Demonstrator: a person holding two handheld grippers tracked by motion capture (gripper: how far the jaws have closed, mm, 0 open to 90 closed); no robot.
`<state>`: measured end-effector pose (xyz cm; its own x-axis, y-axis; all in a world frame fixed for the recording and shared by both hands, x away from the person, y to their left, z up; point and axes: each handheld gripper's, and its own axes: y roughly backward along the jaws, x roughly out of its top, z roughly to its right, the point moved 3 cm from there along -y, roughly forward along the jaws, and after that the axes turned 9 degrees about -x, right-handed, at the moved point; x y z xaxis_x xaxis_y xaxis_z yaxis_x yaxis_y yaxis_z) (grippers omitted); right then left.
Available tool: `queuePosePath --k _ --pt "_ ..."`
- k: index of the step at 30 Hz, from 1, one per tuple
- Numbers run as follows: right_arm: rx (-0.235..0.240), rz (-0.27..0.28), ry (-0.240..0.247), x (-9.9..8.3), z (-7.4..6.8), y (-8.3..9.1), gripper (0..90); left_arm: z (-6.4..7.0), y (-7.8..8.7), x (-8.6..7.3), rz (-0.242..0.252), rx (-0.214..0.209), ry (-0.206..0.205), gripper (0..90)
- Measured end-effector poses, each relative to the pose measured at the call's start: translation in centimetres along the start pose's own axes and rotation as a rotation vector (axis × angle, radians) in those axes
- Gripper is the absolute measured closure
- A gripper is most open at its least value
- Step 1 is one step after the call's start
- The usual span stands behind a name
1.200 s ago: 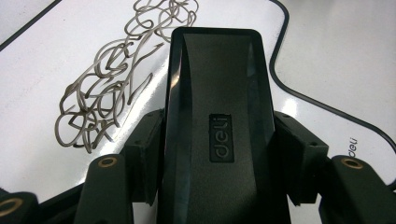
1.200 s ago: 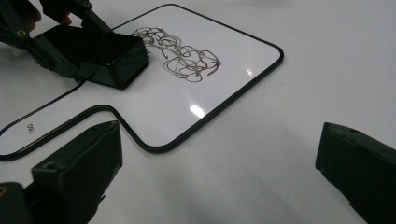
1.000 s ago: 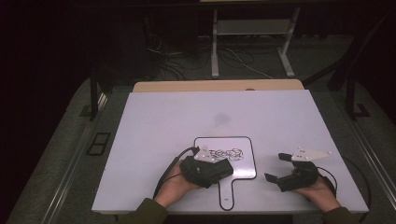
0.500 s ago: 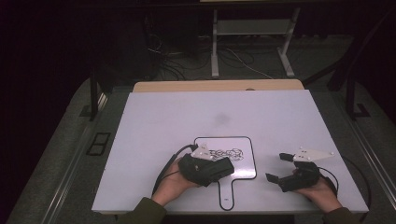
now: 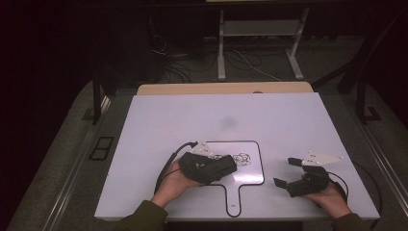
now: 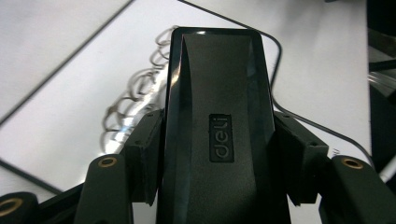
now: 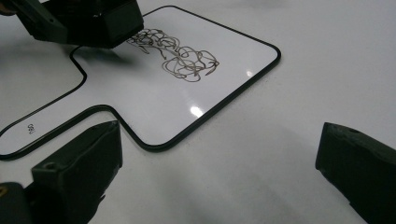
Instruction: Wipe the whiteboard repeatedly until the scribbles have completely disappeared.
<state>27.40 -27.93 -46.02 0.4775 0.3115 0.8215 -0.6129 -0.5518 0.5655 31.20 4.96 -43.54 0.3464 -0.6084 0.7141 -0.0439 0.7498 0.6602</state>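
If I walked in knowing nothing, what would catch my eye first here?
Probably the dark scribble on the small handled whiteboard near the table's front edge. Next, the left tongs, clamped on a black eraser right at those marks. The right tongs rest open on the table beside the board.

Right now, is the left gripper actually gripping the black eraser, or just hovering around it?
Touching. In the left gripper view, the left gripper has both jaws pressed flush against the sides of the black eraser, no gap on either side.

Both grippers are black – the right gripper (image 5: pixel 288 174) carries a grey three-cornered plate. Brass-coloured screw holes sit on the left gripper (image 6: pixel 215 154). The sleeves are olive-green.
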Motion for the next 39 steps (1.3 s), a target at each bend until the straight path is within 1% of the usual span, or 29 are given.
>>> queuePosePath --k 2,4,7,8,9,13,15,18,21,25,27,28,31,33,34,36,37,38,39 --pt "-0.001 0.0 -0.001 0.0 0.1 0.0 0.0 -0.2 0.2 0.2 0.008 0.008 -0.002 39.1" --pt "-0.003 0.0 -0.001 -0.1 0.1 0.0 0.0 -0.4 0.3 0.3 0.011 0.005 -0.007 39.0" --pt "-0.008 0.0 -0.002 -0.1 0.2 0.0 0.0 -0.7 0.4 0.5 0.022 0.007 -0.002 39.1" --pt "-0.007 -0.003 -0.003 -0.1 0.2 0.0 0.0 -0.9 0.5 0.5 0.018 0.008 -0.004 39.1" --pt "-0.007 -0.004 -0.002 -0.1 0.2 0.0 0.0 -1.0 0.5 0.5 0.019 0.01 0.003 39.1" --pt "-0.007 -0.002 -0.004 -0.1 0.1 0.1 0.0 -1.8 0.6 0.8 0.013 0.017 0.0 39.1" --pt "-0.008 -0.002 -0.005 -0.1 0.1 0.1 0.0 -2.2 0.6 1.0 0.008 0.026 -0.007 39.1" --pt "-0.006 -0.001 -0.006 -0.1 0.2 0.1 0.0 -2.7 0.5 1.4 0.003 0.026 -0.017 39.1" --pt "-0.007 0.001 -0.009 -0.1 0.2 0.1 0.0 -3.4 0.3 1.7 -0.01 0.021 -0.009 39.1" --pt "-0.007 0.001 -0.011 -0.1 0.2 0.1 0.0 -4.3 0.2 2.0 -0.031 0.025 -0.007 39.1" --pt "-0.006 -0.001 -0.013 -0.1 0.2 0.0 0.0 -4.7 0.1 2.1 -0.034 0.031 0.007 39.1" --pt "-0.006 -0.001 -0.013 -0.1 0.2 0.0 0.0 -4.9 0.1 2.0 -0.041 0.033 0.005 39.2" --pt "-0.006 -0.003 -0.013 -0.2 0.2 0.0 0.0 -5.4 -0.2 1.8 -0.041 0.048 0.022 39.1" --pt "-0.005 -0.003 -0.014 -0.2 0.2 0.0 0.0 -5.8 -0.3 1.6 -0.05 0.057 0.022 39.2" --pt "-0.004 -0.003 -0.015 -0.2 0.2 0.0 0.0 -5.9 -0.4 1.5 -0.048 0.06 0.032 39.1" --pt "-0.004 -0.002 -0.012 -0.2 0.3 0.0 0.0 -6.2 -0.4 1.4 -0.048 0.059 0.033 39.1" --pt "-0.004 -0.003 -0.011 -0.2 0.3 -0.1 0.0 -6.3 -0.4 1.3 -0.047 0.062 0.045 39.2" --pt "-0.004 -0.004 -0.012 -0.2 0.2 0.0 0.0 -6.4 -0.4 1.2 -0.059 0.063 0.04 39.1" --pt "-0.004 -0.004 -0.012 -0.2 0.2 0.0 0.0 -6.5 -0.5 1.0 -0.064 0.067 0.047 39.1"
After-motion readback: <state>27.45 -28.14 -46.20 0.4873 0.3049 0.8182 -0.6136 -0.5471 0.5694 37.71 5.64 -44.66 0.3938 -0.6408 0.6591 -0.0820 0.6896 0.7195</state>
